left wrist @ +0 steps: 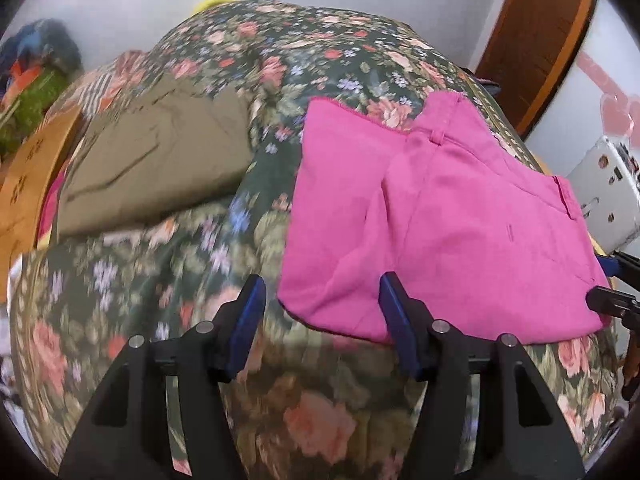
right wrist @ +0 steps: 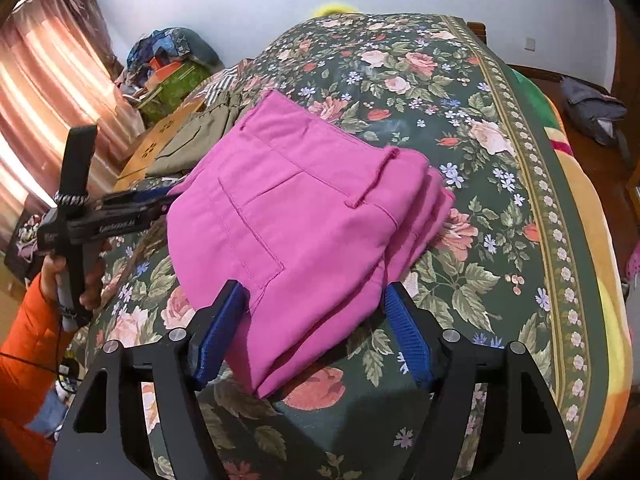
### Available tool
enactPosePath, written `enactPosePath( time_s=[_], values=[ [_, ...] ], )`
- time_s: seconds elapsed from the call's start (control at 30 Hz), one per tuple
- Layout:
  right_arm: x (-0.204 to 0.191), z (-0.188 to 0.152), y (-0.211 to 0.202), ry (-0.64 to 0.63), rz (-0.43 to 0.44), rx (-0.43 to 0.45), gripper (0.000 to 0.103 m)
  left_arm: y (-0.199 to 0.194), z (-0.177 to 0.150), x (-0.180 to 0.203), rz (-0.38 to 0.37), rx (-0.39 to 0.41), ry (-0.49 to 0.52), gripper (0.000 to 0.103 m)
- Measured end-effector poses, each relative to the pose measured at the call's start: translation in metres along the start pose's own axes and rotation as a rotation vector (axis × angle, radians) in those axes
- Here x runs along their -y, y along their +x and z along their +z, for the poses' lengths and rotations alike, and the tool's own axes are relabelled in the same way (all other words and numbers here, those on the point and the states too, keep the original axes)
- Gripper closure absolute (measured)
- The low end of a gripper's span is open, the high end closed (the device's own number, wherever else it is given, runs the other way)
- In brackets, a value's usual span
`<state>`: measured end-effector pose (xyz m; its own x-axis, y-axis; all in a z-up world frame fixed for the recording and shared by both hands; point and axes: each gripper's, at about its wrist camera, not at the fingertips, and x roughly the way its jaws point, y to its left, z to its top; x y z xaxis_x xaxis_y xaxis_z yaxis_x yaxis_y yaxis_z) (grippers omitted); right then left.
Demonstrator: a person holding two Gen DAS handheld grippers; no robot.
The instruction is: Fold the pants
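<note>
Folded pink pants [right wrist: 304, 220] lie on the flowered bedspread [right wrist: 460, 128].
Their waistband faces the right gripper [right wrist: 316, 320], long axis running away from it; both it and the left gripper [left wrist: 320, 312] stand apart, holding nothing.

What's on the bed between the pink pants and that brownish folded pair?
Only bare flowered bedspread. The left wrist view shows a strip of it separating the pink pants from the olive pants, with nothing lying on it.
</note>
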<state>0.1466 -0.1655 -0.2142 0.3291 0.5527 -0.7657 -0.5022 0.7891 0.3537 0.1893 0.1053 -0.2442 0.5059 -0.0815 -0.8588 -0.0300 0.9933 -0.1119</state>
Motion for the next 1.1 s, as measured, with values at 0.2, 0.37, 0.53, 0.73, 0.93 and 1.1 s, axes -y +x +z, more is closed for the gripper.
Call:
enactPosePath(
  time_s=[0.2,0.37,0.53,0.73,0.93,1.1],
  values=[
    [-0.010,-0.003,-0.005,-0.043,-0.006,-0.005,0.041,-0.023,-0.034,-0.009,0.019,-0.008,-0.077,0.044],
    [-0.012,-0.003,-0.006,-0.084,-0.026,-0.007,0.042,-0.038,-0.055,-0.016,0.051,0.007,-0.114,0.050],
    [-0.017,0.008,-0.015,-0.131,-0.074,-0.004,0.042,-0.064,-0.047,-0.021,0.070,0.063,-0.109,0.057],
    [-0.031,0.044,-0.030,-0.196,-0.081,0.073,0.041,-0.082,-0.014,-0.018,-0.014,0.155,-0.080,0.060],
    [-0.053,0.086,-0.005,-0.279,-0.041,0.084,0.041,-0.056,0.006,-0.007,-0.107,0.113,-0.044,0.072],
    [-0.065,0.119,0.030,-0.331,-0.011,0.063,0.042,-0.030,0.011,0.000,-0.124,0.060,0.007,0.072]
  ],
)
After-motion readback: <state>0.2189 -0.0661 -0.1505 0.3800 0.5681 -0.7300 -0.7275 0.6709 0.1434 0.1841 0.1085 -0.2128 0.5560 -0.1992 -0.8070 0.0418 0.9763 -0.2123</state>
